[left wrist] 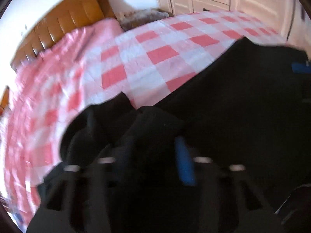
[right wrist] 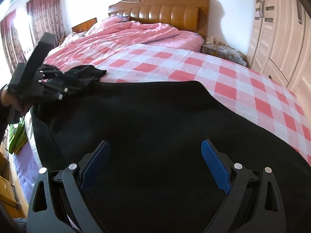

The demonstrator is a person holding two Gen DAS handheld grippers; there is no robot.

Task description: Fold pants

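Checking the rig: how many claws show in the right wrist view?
2. The right claw is open in the foreground above the black pants. The left claw is at far left, closed on a bunched end of the pants.

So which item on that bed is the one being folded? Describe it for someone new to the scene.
On the bed with the brown padded headboard, a red-and-white checked sheet covers the near half. The pants lie across it: one wide, plain black cloth, with one end bunched in the left tongs, unlike the pink quilt behind.
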